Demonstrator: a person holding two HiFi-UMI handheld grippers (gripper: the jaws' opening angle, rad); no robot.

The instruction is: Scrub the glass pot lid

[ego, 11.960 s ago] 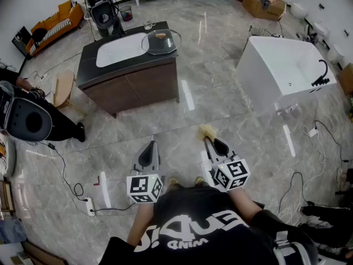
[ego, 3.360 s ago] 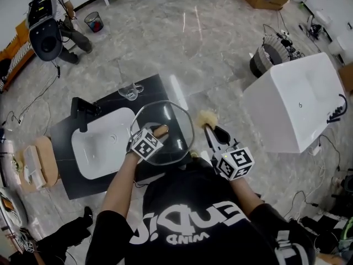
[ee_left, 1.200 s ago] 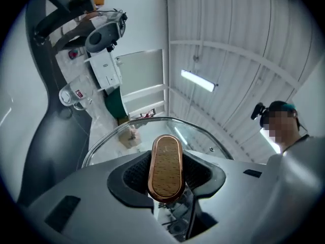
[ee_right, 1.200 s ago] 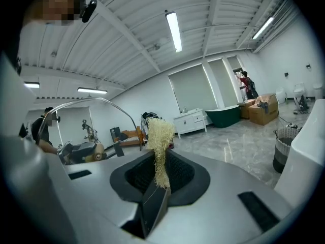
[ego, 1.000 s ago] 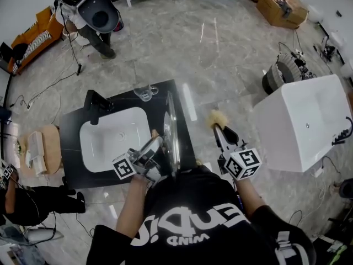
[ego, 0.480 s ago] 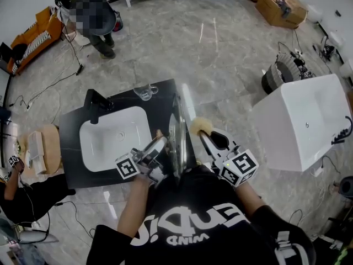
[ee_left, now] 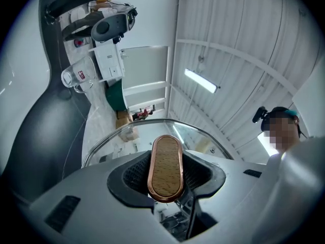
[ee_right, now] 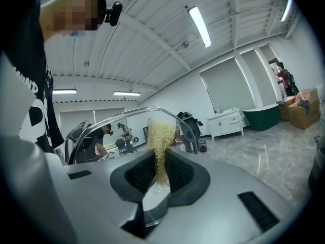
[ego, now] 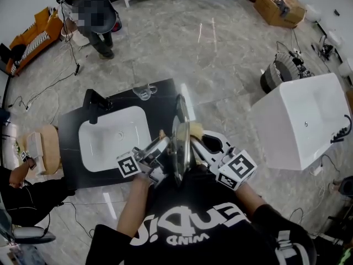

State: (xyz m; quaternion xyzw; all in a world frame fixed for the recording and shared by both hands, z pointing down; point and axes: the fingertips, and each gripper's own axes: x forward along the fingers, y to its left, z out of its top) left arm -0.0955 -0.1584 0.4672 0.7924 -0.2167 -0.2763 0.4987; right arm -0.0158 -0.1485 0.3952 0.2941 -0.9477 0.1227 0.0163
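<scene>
The glass pot lid stands on edge above the black counter, seen edge-on in the head view. My left gripper is shut on its oval wooden handle, and the lid's glass and metal rim arc behind the jaws in the left gripper view. My right gripper is shut on a yellow fibrous scrubber. The scrubber lies against the lid's right face. The lid's rim curves just beyond the scrubber in the right gripper view.
A white sink basin is set in the counter, with a black faucet and a glass cup at its far side. A white bathtub stands to the right. A person stands far left; cardboard boxes sit at the back.
My right gripper has moved left, bringing the scrubber from clear of the lid up against its right face. The left gripper keeps the lid upright, nearly unmoved.
</scene>
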